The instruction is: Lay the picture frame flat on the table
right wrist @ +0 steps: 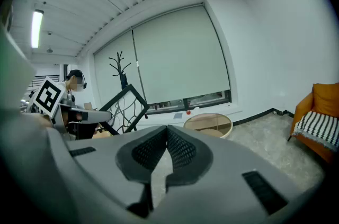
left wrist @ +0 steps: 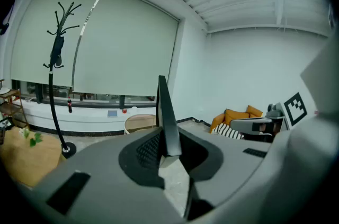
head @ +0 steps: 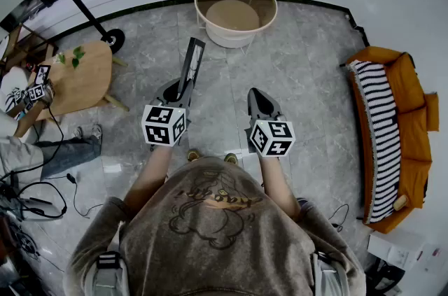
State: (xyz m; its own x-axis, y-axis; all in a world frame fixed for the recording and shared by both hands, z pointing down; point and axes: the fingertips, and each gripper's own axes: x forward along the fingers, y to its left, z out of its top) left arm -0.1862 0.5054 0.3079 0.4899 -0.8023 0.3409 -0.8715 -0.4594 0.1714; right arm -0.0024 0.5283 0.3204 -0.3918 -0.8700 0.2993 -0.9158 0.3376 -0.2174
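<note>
A black picture frame [head: 191, 66] is held edge-on in my left gripper [head: 178, 93], standing up and tilted forward above the floor. In the left gripper view the frame's thin dark edge [left wrist: 166, 114] rises from between the jaws, which are shut on its lower corner [left wrist: 167, 146]. From the right gripper view the same frame [right wrist: 123, 109] shows at the left as a dark diamond outline with a branch-like pattern inside. My right gripper [head: 260, 104] hangs beside it at the right, apart from the frame, its jaws shut with nothing between them [right wrist: 165, 151].
A round glass-topped table with a white basket base [head: 235, 10] stands ahead on the grey tiled floor. A wooden side table with a small plant [head: 82, 75] is at the left, beside a black tripod stand [head: 110, 40]. An orange sofa with a striped cushion [head: 386, 127] lines the right.
</note>
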